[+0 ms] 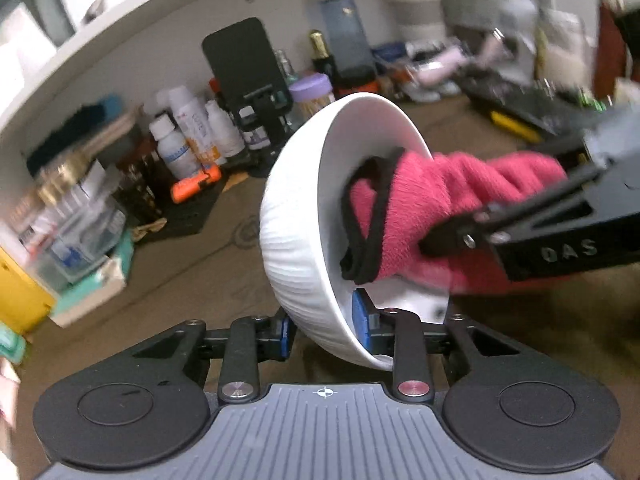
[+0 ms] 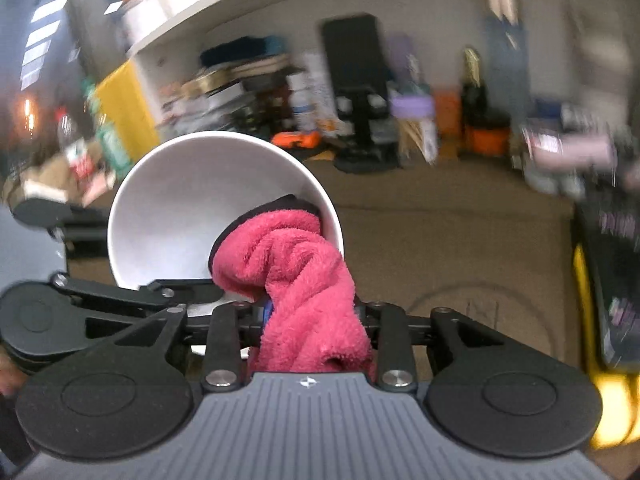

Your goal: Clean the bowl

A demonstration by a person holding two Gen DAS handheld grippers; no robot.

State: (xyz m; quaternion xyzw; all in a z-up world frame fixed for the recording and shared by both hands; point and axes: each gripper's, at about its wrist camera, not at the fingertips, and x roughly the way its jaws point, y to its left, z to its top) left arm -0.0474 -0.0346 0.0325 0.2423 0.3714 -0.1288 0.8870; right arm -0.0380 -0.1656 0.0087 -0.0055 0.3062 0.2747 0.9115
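A white ribbed bowl (image 1: 296, 240) hangs tilted on its side above the brown table, its opening turned to the right. My left gripper (image 1: 324, 328) is shut on the bowl's lower rim, one blue pad outside the wall and one inside. My right gripper (image 1: 448, 232) comes in from the right, shut on a bunched pink cloth (image 1: 440, 196) with a black edge. The cloth's front end is pushed inside the bowl against its wall. In the right wrist view the cloth (image 2: 304, 280) fills my right gripper (image 2: 316, 320) and reaches into the bowl (image 2: 168, 208); the left gripper (image 2: 200, 296) holds the rim from below left.
Clutter lines the back of the table under a white shelf: medicine bottles (image 1: 188, 136), a phone on a black stand (image 1: 244, 64), an orange tool (image 1: 196, 184), a purple-lidded jar (image 1: 310, 88). A yellow box (image 1: 20, 292) stands at the left, and a black and yellow case (image 2: 600, 280) at the right.
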